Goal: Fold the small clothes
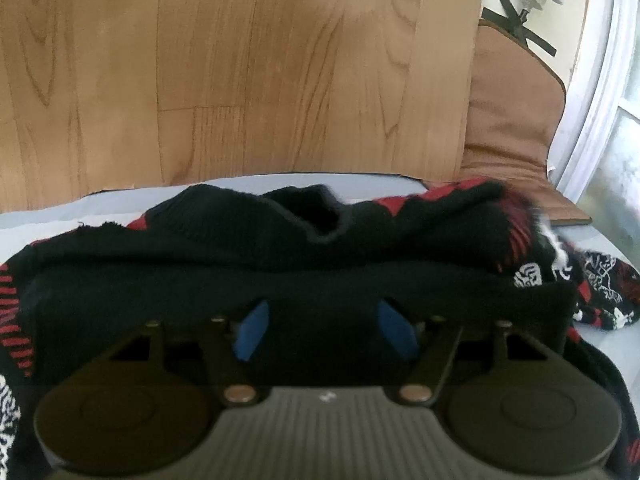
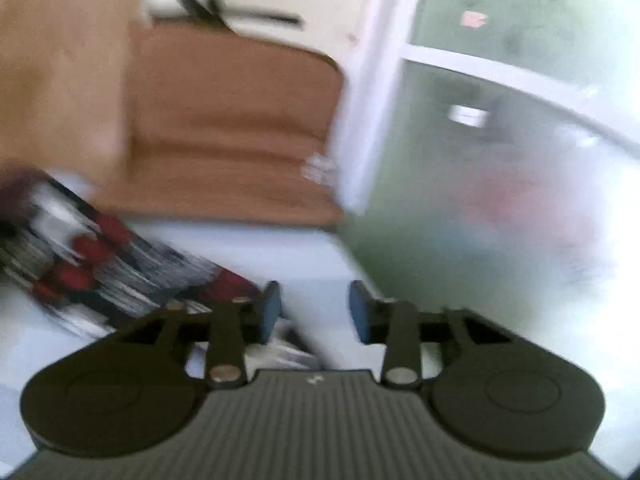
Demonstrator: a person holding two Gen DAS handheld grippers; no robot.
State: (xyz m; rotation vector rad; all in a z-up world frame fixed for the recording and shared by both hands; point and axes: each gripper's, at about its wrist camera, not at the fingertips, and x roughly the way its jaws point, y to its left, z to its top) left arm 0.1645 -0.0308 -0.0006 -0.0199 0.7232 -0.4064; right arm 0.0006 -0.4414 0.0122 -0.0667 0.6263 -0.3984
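The left gripper (image 1: 324, 330) fills the lower middle of its view, and its two blue pads (image 1: 253, 330) stand apart with dark cloth between and under them; I cannot tell if they press this cloth or only rest over it. The cloth is a black knitted sweater with red stripes and white printed figures (image 1: 304, 248), and it lies across the middle of the frame on a pale grey-blue flat surface (image 1: 616, 240). Its ribbed neck opening shows at the centre, and one patterned part spreads to the right edge.

The right gripper (image 2: 314, 312) in the lower middle of its own view (this picture is much blurred) has its blue pads partly apart, and nothing is between them. The patterned end of the sweater (image 2: 100, 264) lies at the lower left of that frame, just beside the left finger.

Behind, there is a brown padded seat cushion (image 2: 232, 120) and a wooden panel wall (image 1: 240, 72).

In my judgement the folding is at a middle stage: the body seems doubled over, but the patterned part at the right is not yet tucked in.
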